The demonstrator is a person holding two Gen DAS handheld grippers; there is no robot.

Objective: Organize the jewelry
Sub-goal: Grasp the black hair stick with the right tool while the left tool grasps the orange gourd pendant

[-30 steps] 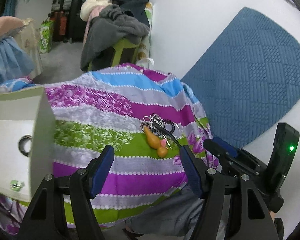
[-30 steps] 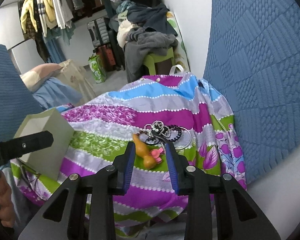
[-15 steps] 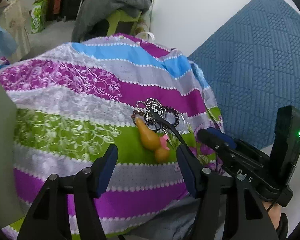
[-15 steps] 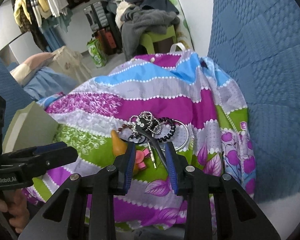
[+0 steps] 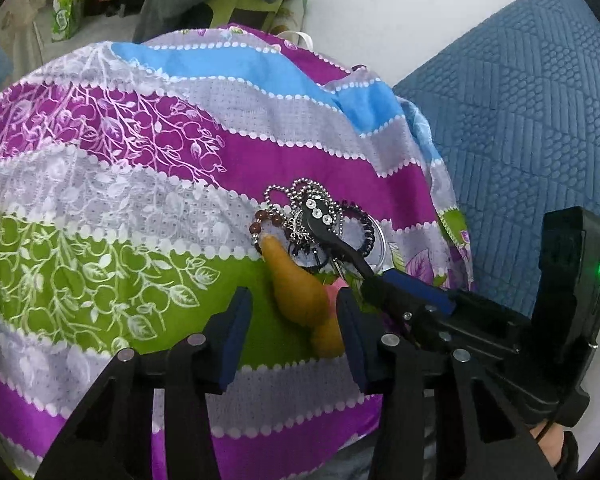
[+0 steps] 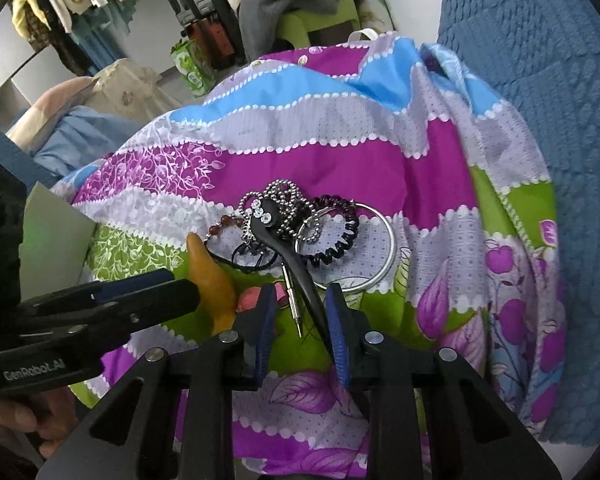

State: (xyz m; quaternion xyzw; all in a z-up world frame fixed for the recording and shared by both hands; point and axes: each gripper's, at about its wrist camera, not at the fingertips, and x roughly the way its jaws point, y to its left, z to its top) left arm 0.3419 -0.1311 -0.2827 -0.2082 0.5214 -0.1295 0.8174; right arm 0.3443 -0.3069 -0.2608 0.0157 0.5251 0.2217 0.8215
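A heap of jewelry lies on the striped floral cloth (image 5: 100,208): a silver ball chain (image 6: 284,196), a brown bead bracelet (image 6: 224,222), a dark spiral hair tie (image 6: 336,236), a silver bangle (image 6: 388,248), a black hair clip with rhinestones (image 6: 296,264) and an orange horn-shaped piece (image 5: 300,296). My left gripper (image 5: 294,332) is open, its fingers on either side of the orange piece. My right gripper (image 6: 300,320) is open around the tail of the black clip, also seen in the left wrist view (image 5: 324,228).
A pink piece (image 6: 256,296) and a thin metal pin (image 6: 292,300) lie by the clip. A pale box edge (image 6: 56,236) shows at left. A blue quilted mat (image 6: 560,80) stands to the right; clothes and a green stool (image 6: 312,20) lie beyond.
Both grippers have moved forward and down to the heap. The left one now straddles the orange piece; the right one now straddles the black clip's tail. The white box left the left view.
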